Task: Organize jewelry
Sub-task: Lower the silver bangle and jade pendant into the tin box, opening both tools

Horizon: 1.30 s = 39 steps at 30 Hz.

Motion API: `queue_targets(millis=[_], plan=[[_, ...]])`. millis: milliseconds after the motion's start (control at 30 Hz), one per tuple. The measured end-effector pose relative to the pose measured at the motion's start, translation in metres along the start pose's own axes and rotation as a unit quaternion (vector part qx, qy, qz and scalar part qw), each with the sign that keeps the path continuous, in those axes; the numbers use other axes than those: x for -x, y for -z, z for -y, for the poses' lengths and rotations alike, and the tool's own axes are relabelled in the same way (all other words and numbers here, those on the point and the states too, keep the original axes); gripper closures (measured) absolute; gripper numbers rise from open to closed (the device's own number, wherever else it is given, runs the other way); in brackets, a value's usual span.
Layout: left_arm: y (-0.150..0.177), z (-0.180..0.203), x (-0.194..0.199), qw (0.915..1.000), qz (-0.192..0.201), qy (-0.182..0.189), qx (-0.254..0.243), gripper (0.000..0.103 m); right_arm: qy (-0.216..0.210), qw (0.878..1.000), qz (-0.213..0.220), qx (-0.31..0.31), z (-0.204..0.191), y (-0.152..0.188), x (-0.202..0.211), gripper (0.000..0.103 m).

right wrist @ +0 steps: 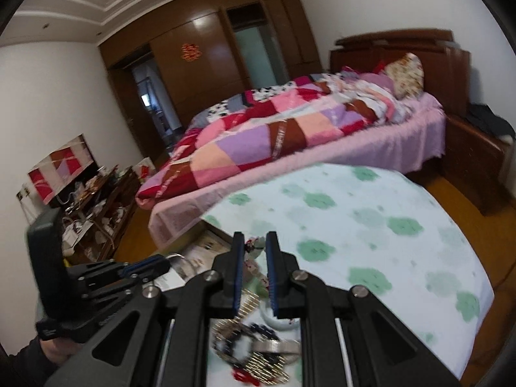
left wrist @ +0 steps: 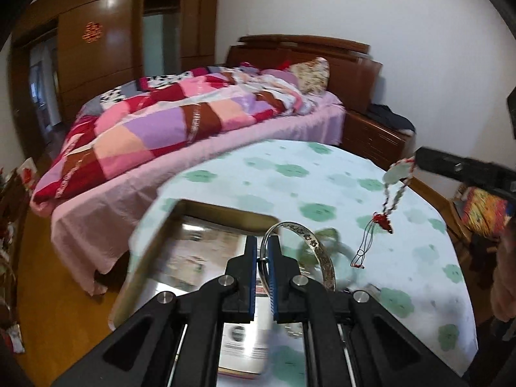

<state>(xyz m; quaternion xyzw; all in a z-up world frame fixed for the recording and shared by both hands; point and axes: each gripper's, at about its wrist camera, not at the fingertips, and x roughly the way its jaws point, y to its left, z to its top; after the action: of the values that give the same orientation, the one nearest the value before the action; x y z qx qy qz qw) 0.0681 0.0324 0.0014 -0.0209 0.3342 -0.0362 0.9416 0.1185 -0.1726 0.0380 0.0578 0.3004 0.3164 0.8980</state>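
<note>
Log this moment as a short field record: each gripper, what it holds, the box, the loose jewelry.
left gripper: shut on silver bangle, held above the tin
right gripper: shut on jade pendant necklace, which dangles above the table
tin box: open, at the table's left edge, printed paper inside
loose jewelry pile: on the flowered tablecloth below the right gripper
</note>
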Motion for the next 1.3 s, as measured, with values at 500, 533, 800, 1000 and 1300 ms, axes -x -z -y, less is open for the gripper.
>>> queue_targets(millis=[500, 533, 800, 1000, 1300], plan=[[-0.006, -0.048, -0.031, 0.9985, -0.018, -0.040, 0.034, 0.098, -0.047, 0.997, -0.023, 0.056, -0.063, -0.016, -0.066, 0.087], [-0.005, -0.050, -0.036, 0.9983, -0.022, -0.040, 0.036, 0.098, -0.046, 0.997, -0.029, 0.056, -0.064, -0.013, -0.072, 0.087], [0.001, -0.060, -0.069, 0.9969, -0.048, -0.050, 0.036, 0.098, -0.027, 0.995, -0.088, 0.043, -0.054, 0.013, -0.125, 0.087], [0.006, -0.060, -0.085, 0.9961, -0.064, -0.055, 0.026, 0.098, -0.009, 0.990, -0.131, 0.043, -0.048, 0.035, -0.148, 0.087], [0.009, -0.062, -0.094, 0.9953, -0.070, -0.059, 0.032, 0.095, 0.008, 0.987, -0.154, 0.050, -0.042, 0.051, -0.157, 0.086]])
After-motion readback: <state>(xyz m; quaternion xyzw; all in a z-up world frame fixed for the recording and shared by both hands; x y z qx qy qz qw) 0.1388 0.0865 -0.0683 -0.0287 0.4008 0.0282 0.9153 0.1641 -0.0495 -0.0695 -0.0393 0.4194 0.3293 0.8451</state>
